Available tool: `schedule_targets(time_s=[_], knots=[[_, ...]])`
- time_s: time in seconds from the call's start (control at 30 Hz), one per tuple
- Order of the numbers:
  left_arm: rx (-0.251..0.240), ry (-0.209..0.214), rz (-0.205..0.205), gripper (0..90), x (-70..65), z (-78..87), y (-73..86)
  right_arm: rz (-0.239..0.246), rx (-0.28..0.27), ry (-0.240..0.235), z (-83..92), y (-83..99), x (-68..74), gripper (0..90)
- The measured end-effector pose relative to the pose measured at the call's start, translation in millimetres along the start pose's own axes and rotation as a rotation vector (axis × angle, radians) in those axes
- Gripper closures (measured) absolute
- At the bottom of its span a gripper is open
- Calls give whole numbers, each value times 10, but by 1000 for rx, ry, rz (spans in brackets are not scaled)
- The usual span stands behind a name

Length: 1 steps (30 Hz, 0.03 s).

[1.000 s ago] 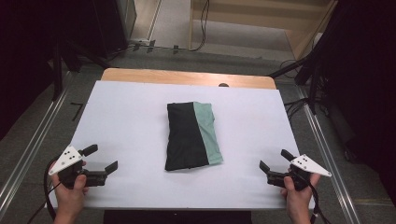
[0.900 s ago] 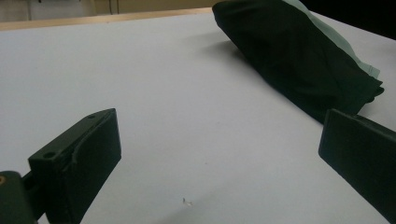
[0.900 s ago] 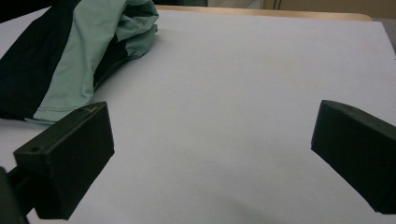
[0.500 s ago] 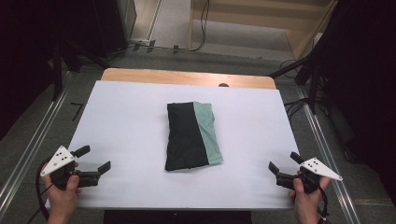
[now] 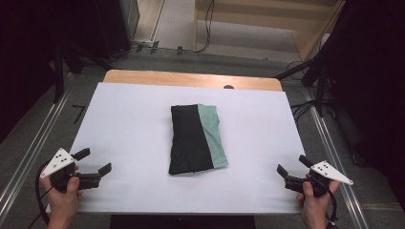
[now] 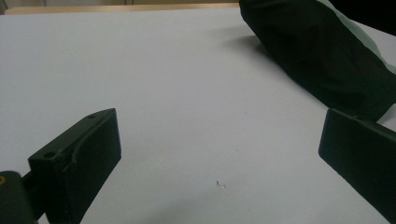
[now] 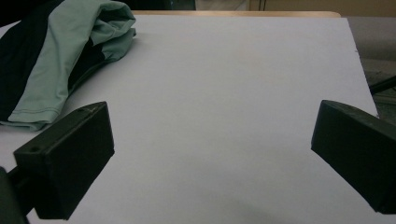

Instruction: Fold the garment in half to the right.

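Garment (image 5: 196, 139): lay folded on the table (image 5: 129, 114), about midway between its left and right edges.
Left gripper (image 5: 94, 161): sat at the table's near left corner, well apart from the garment, left of it.
Right gripper (image 5: 292, 167): sat at the near right corner, well apart from the garment, right of it.
Hands: came in from the near edge, one behind each gripper.

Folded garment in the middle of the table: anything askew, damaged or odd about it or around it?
Nothing stands out. The folded black-and-green garment lies neat on the white table, its far green edge slightly rumpled. Both grippers, left and right, are open and well apart from it.
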<state>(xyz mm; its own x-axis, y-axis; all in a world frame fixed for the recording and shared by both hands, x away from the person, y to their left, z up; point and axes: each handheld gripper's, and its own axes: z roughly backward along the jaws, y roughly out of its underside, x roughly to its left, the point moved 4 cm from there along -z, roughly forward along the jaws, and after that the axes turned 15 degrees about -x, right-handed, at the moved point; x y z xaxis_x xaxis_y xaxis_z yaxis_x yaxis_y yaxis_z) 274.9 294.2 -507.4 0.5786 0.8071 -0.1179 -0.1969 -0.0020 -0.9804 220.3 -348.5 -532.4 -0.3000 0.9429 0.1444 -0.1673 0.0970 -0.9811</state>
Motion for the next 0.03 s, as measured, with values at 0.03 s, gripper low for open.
schedule_targets(time_s=[0.03], knots=[[6,0,0,0,2,-6,4,3,3,-2,-1,1,4,0]])
